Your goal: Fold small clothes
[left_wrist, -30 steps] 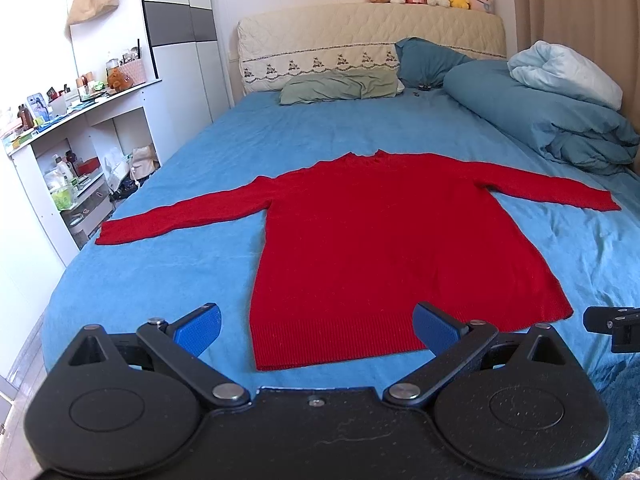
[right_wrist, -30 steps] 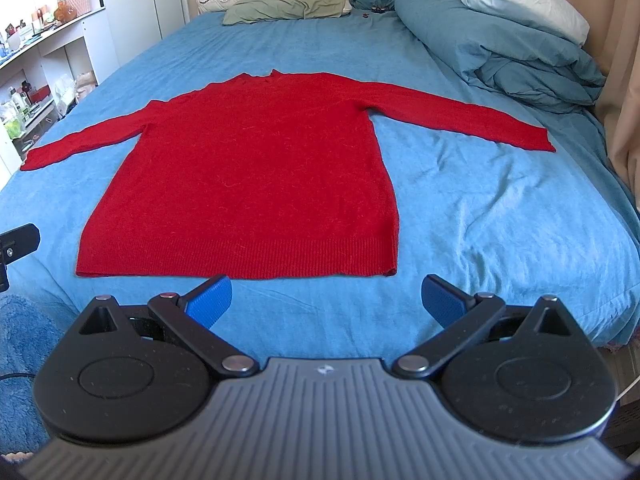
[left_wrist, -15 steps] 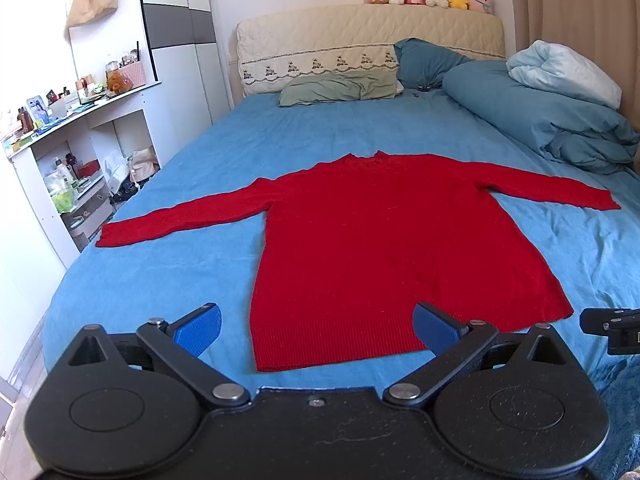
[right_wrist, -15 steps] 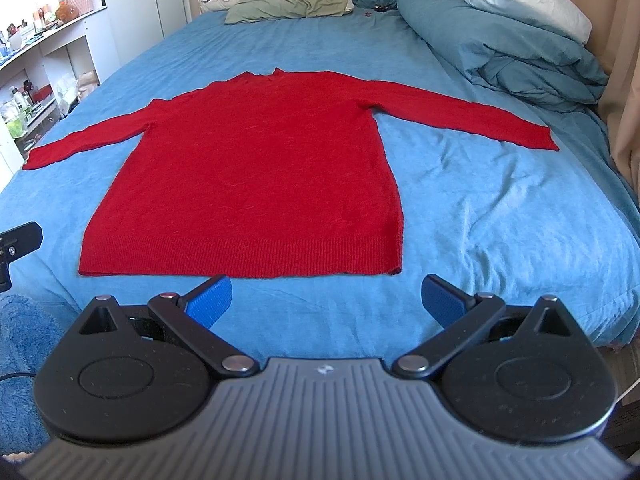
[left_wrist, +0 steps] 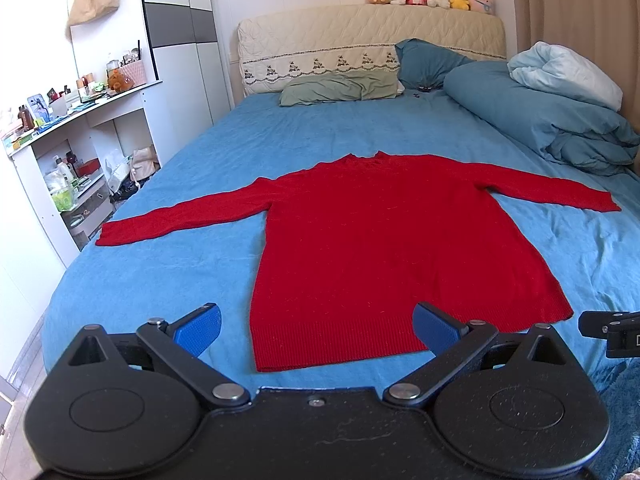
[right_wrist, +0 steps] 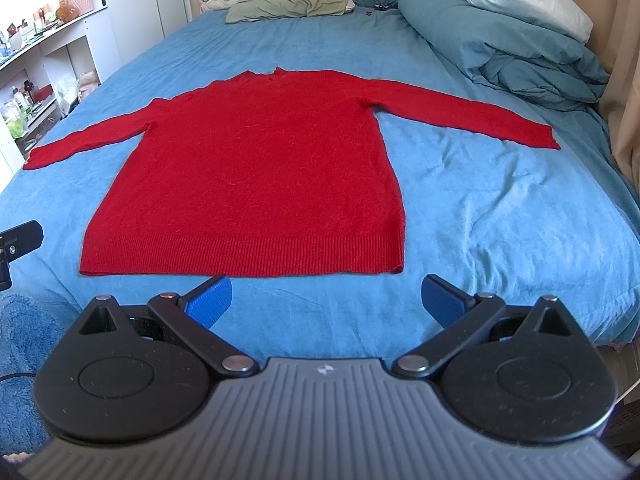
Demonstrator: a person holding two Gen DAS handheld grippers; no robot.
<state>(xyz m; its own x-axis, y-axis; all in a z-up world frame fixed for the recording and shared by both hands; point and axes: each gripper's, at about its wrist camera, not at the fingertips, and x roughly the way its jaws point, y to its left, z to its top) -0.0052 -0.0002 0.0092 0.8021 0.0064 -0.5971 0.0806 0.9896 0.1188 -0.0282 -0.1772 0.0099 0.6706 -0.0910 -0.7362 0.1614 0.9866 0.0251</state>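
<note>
A red knit sweater [left_wrist: 384, 248] lies flat on the blue bed sheet [left_wrist: 168, 272], both sleeves spread out sideways, hem toward me. It also shows in the right wrist view [right_wrist: 256, 184]. My left gripper [left_wrist: 318, 328] is open and empty, hovering just short of the hem's left part. My right gripper [right_wrist: 326, 300] is open and empty, just short of the hem's right part. Each gripper's tip shows at the edge of the other's view: the right gripper [left_wrist: 608, 328] and the left gripper [right_wrist: 16, 240].
A rolled blue duvet [left_wrist: 540, 120] with a white blanket on top lies at the back right. Pillows [left_wrist: 340, 88] and a padded headboard [left_wrist: 360, 40] stand at the far end. White shelves [left_wrist: 72, 152] with clutter stand left of the bed. A curtain [right_wrist: 624, 80] hangs on the right.
The right gripper has shifted slightly, so the sweater sits a little further right in its view. The left view has barely changed. Both grippers stay open.
</note>
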